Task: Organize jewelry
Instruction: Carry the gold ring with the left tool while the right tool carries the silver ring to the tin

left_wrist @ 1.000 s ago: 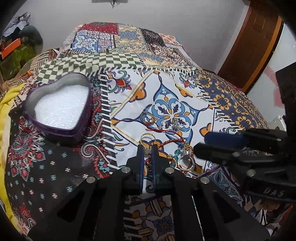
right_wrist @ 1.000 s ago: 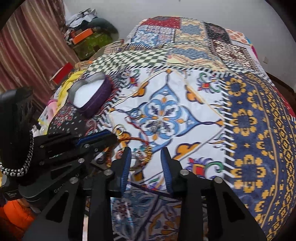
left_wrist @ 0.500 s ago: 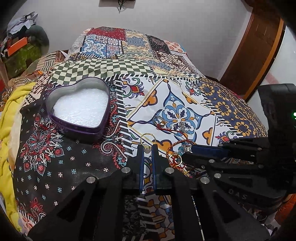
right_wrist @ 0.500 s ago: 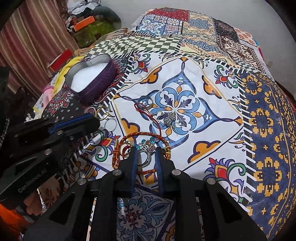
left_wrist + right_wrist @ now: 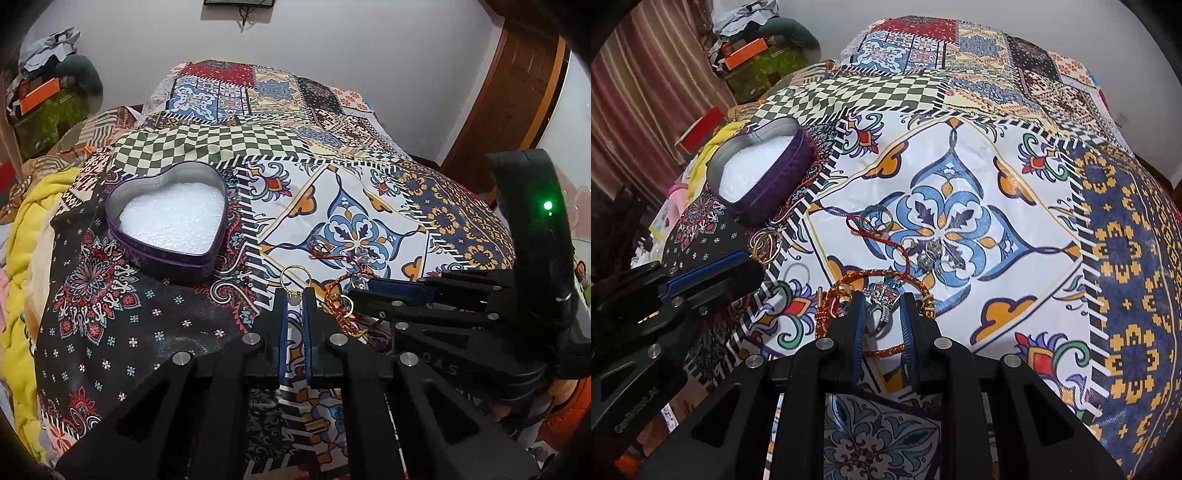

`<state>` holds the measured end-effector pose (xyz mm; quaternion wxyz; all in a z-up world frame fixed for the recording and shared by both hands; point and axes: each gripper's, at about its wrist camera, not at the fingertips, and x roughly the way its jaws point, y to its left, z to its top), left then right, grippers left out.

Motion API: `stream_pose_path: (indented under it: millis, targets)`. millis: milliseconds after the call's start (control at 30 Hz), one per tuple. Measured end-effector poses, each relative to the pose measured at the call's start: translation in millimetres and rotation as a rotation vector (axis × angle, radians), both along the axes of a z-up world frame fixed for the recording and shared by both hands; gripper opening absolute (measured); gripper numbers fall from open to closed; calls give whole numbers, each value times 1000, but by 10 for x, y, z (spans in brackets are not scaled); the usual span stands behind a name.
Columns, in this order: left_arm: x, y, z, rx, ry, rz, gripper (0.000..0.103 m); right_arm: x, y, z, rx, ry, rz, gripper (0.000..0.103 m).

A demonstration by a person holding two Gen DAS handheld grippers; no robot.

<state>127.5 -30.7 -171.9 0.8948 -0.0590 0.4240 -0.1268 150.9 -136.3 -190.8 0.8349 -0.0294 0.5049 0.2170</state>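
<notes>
My left gripper (image 5: 294, 295) is shut on a thin gold ring (image 5: 295, 275) whose hoop sticks out past the fingertips; the same gold ring (image 5: 766, 242) shows in the right wrist view. My right gripper (image 5: 883, 304) is shut on a silver ring with blue stones (image 5: 884, 297), inside a red-and-gold braided bangle (image 5: 886, 273) on the bedspread. A heart-shaped purple tin (image 5: 162, 258) lined with white foam sits to the far left, and nothing lies on the foam. Both grippers are close together, well short of the tin (image 5: 783, 173).
A red thread with small rings (image 5: 886, 240) and a silver charm (image 5: 929, 256) lie on the blue flower print beyond the bangle. A yellow blanket (image 5: 22, 229) borders the bed's left side. Clutter (image 5: 48, 107) is stacked at the far left, and a wooden door (image 5: 517, 92) stands at right.
My right gripper moved forward over the bangle and closed from open onto the silver ring. The left gripper stayed shut on the gold ring and drew back, bringing the tin nearer the view's centre.
</notes>
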Motion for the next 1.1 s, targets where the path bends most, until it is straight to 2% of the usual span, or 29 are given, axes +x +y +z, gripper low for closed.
stream_pose_path:
  millis: [233, 500, 733, 1100]
  targets:
    - [-30, 66, 21, -3, -3, 19, 6, -46, 128, -20, -71, -72, 16, 13]
    - [-77, 119, 116, 1, -23, 38, 6, -37, 57, 44, -40, -59, -6, 13]
    - [-108, 188, 263, 9, -57, 66, 6, -111, -9, 293, -12, -113, -16, 13]
    - [-153, 410, 562, 18, -140, 123, 6, -157, 129, 746, 47, -223, 1, 13]
